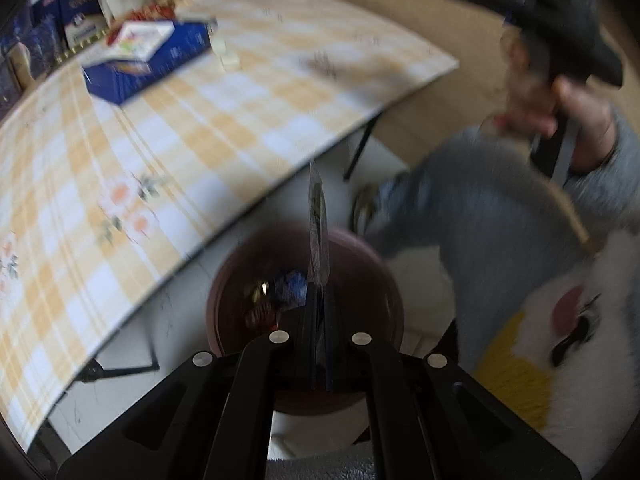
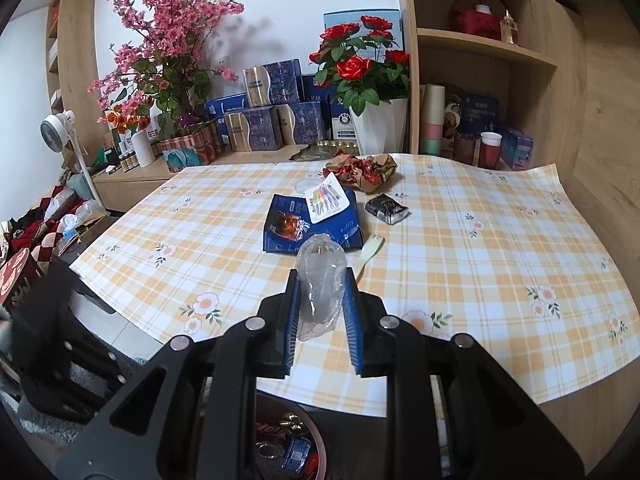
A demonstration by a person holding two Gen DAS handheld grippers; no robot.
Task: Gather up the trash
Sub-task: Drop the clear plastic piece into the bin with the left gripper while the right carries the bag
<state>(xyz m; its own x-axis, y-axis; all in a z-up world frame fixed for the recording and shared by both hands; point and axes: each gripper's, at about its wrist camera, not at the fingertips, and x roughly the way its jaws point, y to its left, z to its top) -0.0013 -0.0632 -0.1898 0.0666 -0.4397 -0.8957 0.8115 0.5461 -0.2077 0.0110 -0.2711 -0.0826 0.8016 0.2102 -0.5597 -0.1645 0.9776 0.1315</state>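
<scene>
The left hand-held gripper (image 1: 319,304) hangs over a dark red bin (image 1: 372,280) on the floor just beside the checked surface (image 1: 160,152), its jaws clenched tight on a thin clear wrapper (image 1: 318,236) that sticks up edge-on between them. Down in that bin lie some wrappers (image 1: 280,296), blue and red, blurred. The right hand-held gripper (image 2: 322,304) is held above the near edge of the surface, grasping a crumpled clear plastic bag (image 2: 320,280) between its blue pads (image 2: 354,320). Beyond the bag, toward the far side from the bin, a blue box (image 2: 312,226) lies flat with a white card (image 2: 326,198) on top. Just beside the box sits a small dark packet (image 2: 386,208), and behind it a wad of red and brown paper (image 2: 364,170). A pale strip (image 2: 372,250) lies near the box.
</scene>
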